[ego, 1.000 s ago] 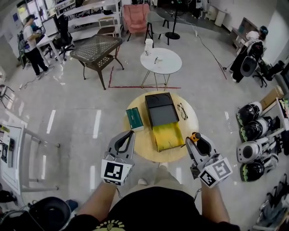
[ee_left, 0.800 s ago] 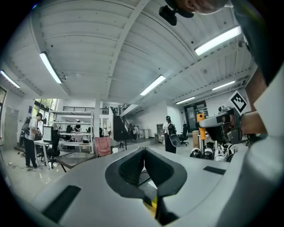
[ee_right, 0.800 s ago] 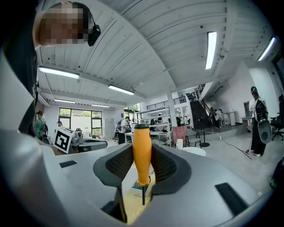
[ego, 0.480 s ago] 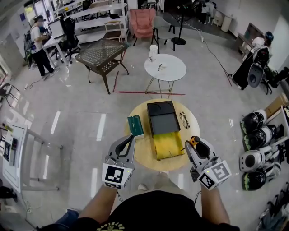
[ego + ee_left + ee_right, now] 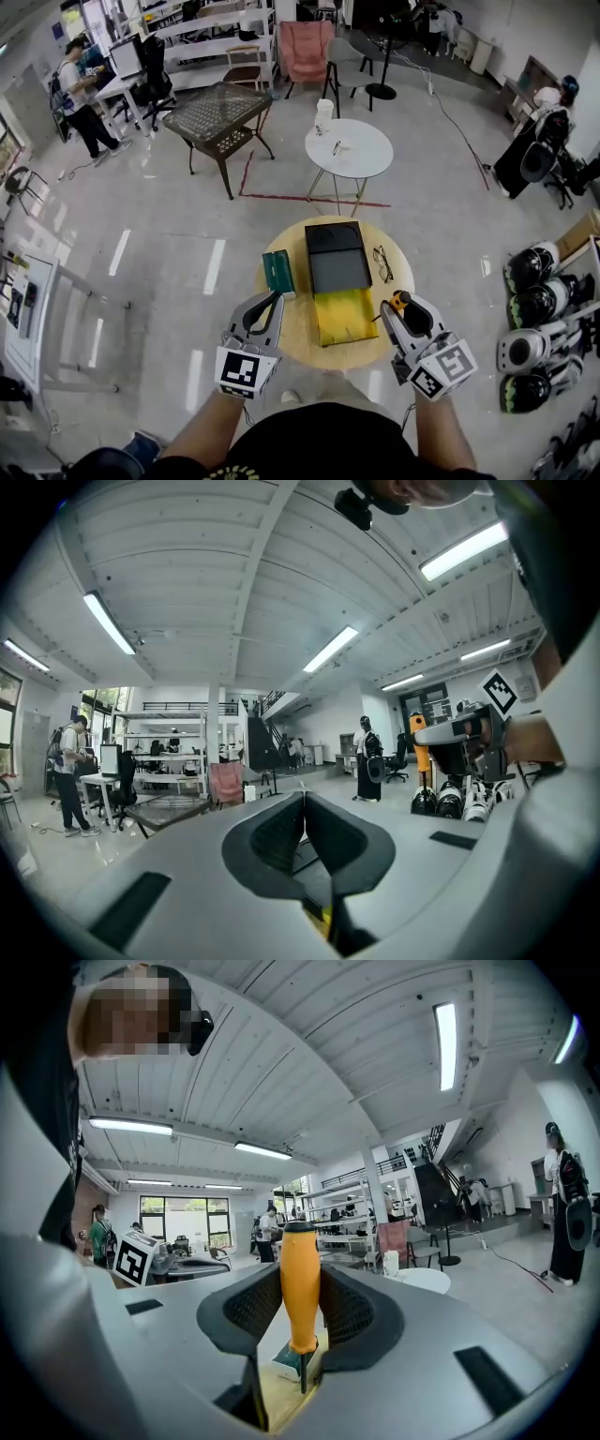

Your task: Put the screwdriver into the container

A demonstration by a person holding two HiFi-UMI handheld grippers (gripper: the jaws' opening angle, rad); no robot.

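An orange-handled screwdriver (image 5: 300, 1283) stands upright between the jaws of my right gripper (image 5: 300, 1309), which is shut on the handle, shaft pointing down. In the head view the right gripper (image 5: 395, 311) hovers at the right edge of the round wooden table (image 5: 292, 323), and the screwdriver's orange end (image 5: 400, 300) shows at its tip. The container (image 5: 336, 255) is a black box in the table's middle, with a yellow open tray (image 5: 343, 317) on its near side, just left of the right gripper. My left gripper (image 5: 271, 305) is shut and empty over the table's left edge.
A green box (image 5: 277, 272) lies left of the container and a pair of glasses (image 5: 382, 263) right of it. Behind stand a white round table (image 5: 349, 150) and a dark mesh table (image 5: 222, 114). Helmets (image 5: 530, 309) line the floor at right. A person (image 5: 82, 94) stands far left.
The head view has shifted, so the round table sits a little lower in frame. Both grippers keep about the same pose, and the screwdriver stays gripped.
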